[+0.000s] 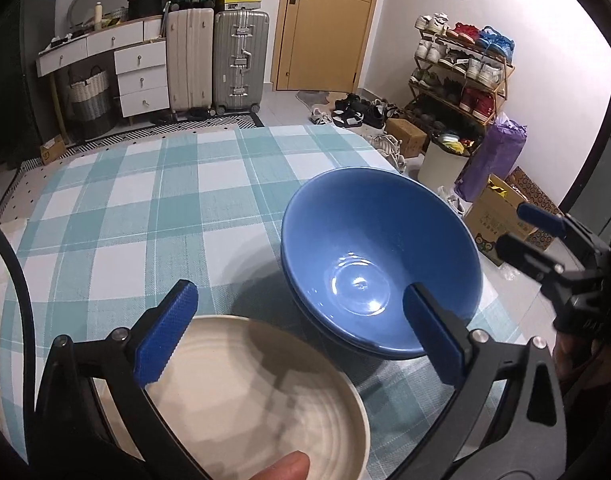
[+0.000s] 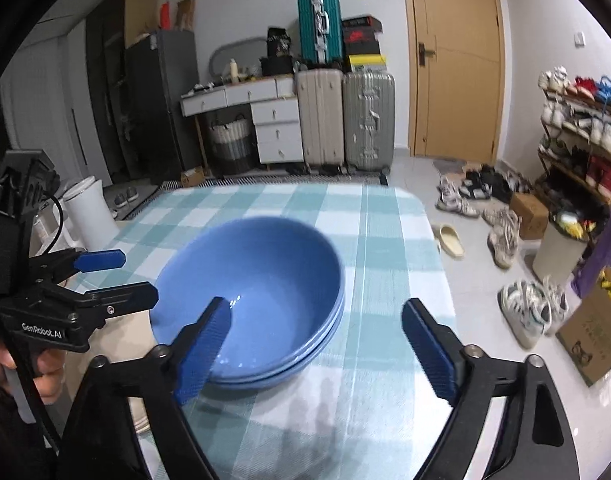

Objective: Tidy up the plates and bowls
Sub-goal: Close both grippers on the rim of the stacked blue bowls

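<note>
Two blue bowls point(image 1: 379, 256) sit nested on the checked tablecloth point(image 1: 145, 208), at the right of the table; they also show in the right wrist view point(image 2: 261, 296). A cream plate point(image 1: 257, 400) lies at the near edge, under my left gripper point(image 1: 297, 332), which is open and empty above the plate and the bowls' near rim. My right gripper point(image 2: 317, 344) is open and empty, with its left finger over the bowls' near rim. It also shows at the right of the left wrist view point(image 1: 521, 232). The left gripper shows at the left of the right wrist view point(image 2: 117, 276).
The table's right edge point(image 2: 437, 264) drops to a tiled floor with shoes point(image 2: 505, 236), a white bin point(image 1: 441, 160) and cardboard boxes point(image 2: 593, 328). Suitcases point(image 1: 217, 60), a white dresser point(image 1: 137, 68), a door point(image 1: 325, 24) and a shoe rack point(image 1: 461, 68) stand behind.
</note>
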{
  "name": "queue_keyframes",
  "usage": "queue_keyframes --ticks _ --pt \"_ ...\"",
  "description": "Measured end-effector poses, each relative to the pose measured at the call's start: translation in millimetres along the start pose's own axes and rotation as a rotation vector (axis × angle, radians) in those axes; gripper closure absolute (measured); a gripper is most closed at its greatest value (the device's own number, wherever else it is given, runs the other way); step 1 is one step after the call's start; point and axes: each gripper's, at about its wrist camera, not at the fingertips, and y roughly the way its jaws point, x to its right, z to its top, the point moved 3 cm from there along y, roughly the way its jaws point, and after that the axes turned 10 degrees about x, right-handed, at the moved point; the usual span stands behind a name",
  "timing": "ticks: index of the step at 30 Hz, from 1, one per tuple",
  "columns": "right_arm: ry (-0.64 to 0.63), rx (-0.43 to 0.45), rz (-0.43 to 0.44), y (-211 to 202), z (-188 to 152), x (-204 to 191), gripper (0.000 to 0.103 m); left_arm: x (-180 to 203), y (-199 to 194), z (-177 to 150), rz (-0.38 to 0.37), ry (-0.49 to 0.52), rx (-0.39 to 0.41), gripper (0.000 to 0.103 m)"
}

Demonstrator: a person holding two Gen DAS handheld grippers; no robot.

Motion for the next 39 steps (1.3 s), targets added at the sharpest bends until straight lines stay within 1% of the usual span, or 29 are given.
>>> queue_keyframes --ticks 3,6,10,13,17,20,22,24,27,28,30,32,33,34,35,36,37,38,39 --pt "0.025 -0.006 0.017 4 1 8 0.009 -4 5 0 0.012 -0.010 -0.005 0.001" --pt "0.063 -0.025 0.018 9 -2 16 0.009 -11 11 0 0.012 -0.049 -0.010 0.001" --pt "0.110 -0.040 0.039 18 -9 19 0.009 -19 21 -1 0.024 -0.087 -0.023 0.001" --pt "0.141 -0.058 0.053 26 -17 21 0.009 -24 30 -3 0.017 -0.119 -0.033 0.001" --pt "0.192 -0.075 0.096 39 -27 19 0.009 -29 43 -7 0.014 -0.158 -0.059 0.001" --pt "0.209 -0.086 0.116 47 -32 16 0.010 -30 53 -10 -0.003 -0.166 -0.069 0.002" --pt "0.208 -0.090 0.121 51 -35 13 0.018 -29 58 -12 -0.011 -0.160 -0.080 0.008" --pt "0.211 -0.102 0.126 56 -38 11 0.022 -27 64 -13 -0.022 -0.153 -0.091 0.020" --pt "0.222 -0.110 0.145 59 -41 10 0.030 -23 68 -14 -0.042 -0.147 -0.095 0.026" --pt "0.232 -0.110 0.154 61 -41 9 0.030 -22 69 -14 -0.050 -0.144 -0.094 0.028" --pt "0.258 -0.110 0.178 61 -41 9 0.030 -19 70 -14 -0.053 -0.136 -0.092 0.037" --pt "0.281 -0.112 0.186 62 -41 10 0.035 -18 70 -13 -0.057 -0.137 -0.083 0.042" --pt "0.284 -0.113 0.186 62 -40 10 0.040 -18 69 -12 -0.059 -0.140 -0.080 0.047" --pt "0.284 -0.114 0.185 63 -40 10 0.041 -17 70 -12 -0.062 -0.140 -0.081 0.050" --pt "0.279 -0.114 0.185 63 -40 8 0.042 -16 71 -12 -0.069 -0.138 -0.087 0.057" --pt "0.274 -0.113 0.185 62 -39 7 0.045 -16 70 -12 -0.074 -0.136 -0.089 0.064" --pt "0.269 -0.114 0.182 63 -39 5 0.048 -14 71 -12 -0.079 -0.134 -0.090 0.067" --pt "0.265 -0.115 0.177 63 -39 4 0.048 -13 71 -13 -0.085 -0.131 -0.089 0.071" --pt "0.259 -0.113 0.173 63 -39 3 0.048 -12 69 -13 -0.084 -0.126 -0.087 0.073"
